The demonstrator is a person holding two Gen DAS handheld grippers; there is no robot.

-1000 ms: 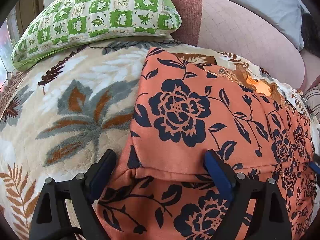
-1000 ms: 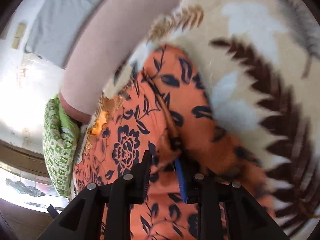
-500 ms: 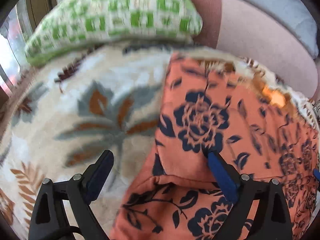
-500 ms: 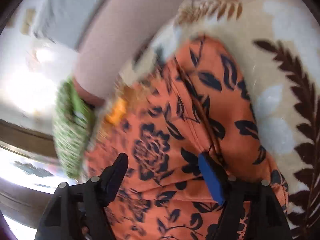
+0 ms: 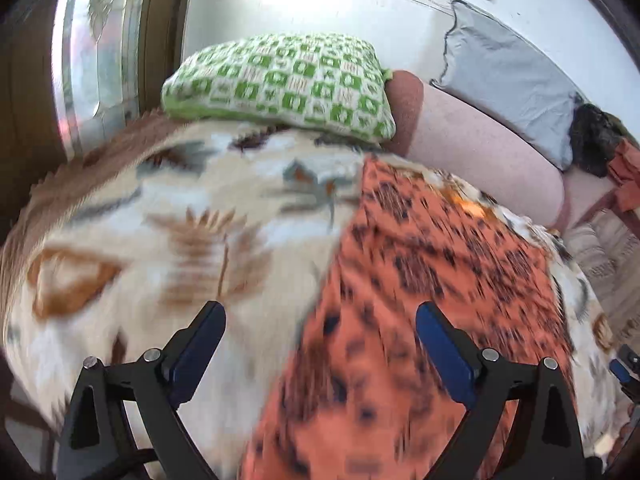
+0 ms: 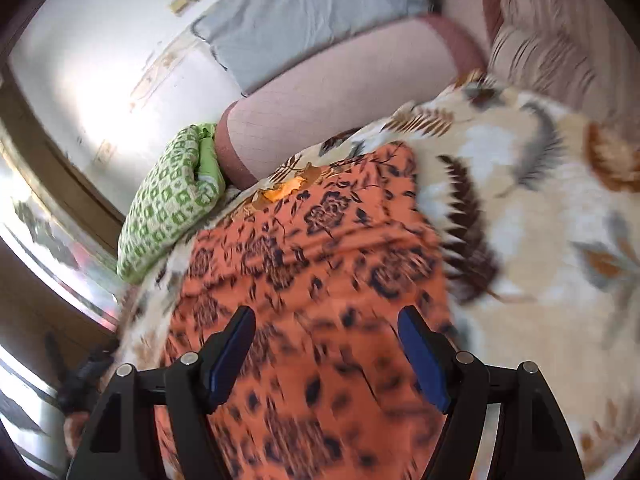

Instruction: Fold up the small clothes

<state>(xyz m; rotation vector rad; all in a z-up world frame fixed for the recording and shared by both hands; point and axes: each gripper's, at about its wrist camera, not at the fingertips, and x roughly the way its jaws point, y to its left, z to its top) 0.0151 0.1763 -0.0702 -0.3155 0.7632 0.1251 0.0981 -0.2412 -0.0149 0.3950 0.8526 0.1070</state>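
Observation:
An orange garment (image 5: 420,264) with dark blue flowers lies folded on a leaf-patterned blanket (image 5: 180,240). My left gripper (image 5: 320,312) hangs open above the garment's left edge, its blue pads wide apart and nothing between them. In the right wrist view the same garment (image 6: 320,248) stretches away below my right gripper (image 6: 326,316), which is open and holds nothing. Both views are blurred by motion. The garment's near end is hidden behind the grippers.
A green checked pillow (image 5: 280,80) and a long pink bolster (image 5: 480,152) lie at the blanket's far edge, with a grey pillow (image 5: 508,80) against the wall behind. A window frame (image 5: 100,60) stands at the left. Striped bedding (image 6: 552,52) lies beyond the blanket.
The right gripper has let go of the orange fabric and opened wide. Both grippers have pulled back and risen, so the garment now looks smaller and more of the room shows.

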